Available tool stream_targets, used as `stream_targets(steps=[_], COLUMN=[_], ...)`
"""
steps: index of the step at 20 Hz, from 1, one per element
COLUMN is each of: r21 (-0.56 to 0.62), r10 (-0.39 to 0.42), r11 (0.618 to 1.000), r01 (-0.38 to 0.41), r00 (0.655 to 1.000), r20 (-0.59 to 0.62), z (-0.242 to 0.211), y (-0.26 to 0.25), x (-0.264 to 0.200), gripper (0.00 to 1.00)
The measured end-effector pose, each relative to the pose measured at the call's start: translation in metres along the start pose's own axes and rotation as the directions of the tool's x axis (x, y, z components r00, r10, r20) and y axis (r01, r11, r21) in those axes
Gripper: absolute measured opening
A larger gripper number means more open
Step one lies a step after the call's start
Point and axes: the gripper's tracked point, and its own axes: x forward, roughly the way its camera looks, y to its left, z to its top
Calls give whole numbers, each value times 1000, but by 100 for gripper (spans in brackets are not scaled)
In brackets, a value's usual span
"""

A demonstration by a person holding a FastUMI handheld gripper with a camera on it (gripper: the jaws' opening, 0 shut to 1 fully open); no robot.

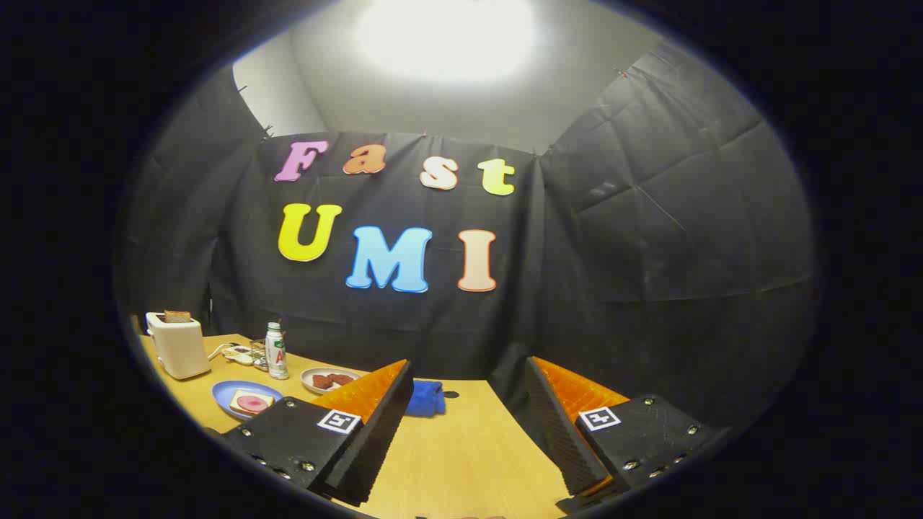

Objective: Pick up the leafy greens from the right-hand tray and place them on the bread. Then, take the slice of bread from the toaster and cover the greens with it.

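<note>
My gripper (465, 425) is open, held above the wooden table (461, 447), with nothing between its two fingers (375, 425). Far off to the left of the fingers stands a white toaster (178, 346) with a slice of bread (177, 316) sticking out of its top. In front of the toaster lies a blue plate (223, 393) carrying a slice of bread (251, 402) topped with a round pink slice. The left finger hides part of this plate's near side.
A small white bottle (275, 351) stands beside the toaster, with a white power strip and cable (238, 353) behind it. A pale plate (310, 375) holds dark red pieces (330, 380). A blue cloth (425, 398) lies just beyond the left finger. Black cloth walls close the booth.
</note>
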Motion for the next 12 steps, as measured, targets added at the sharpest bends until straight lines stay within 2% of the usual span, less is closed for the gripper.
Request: stream_targets(steps=[6,12], r21=[8,40], r10=[141,188], r11=[990,982], r01=[-141,-184], r00=[989,974], r20=[-45,-128], z=[-11,-55], y=[109,167], x=[27,61], gripper=[95,95])
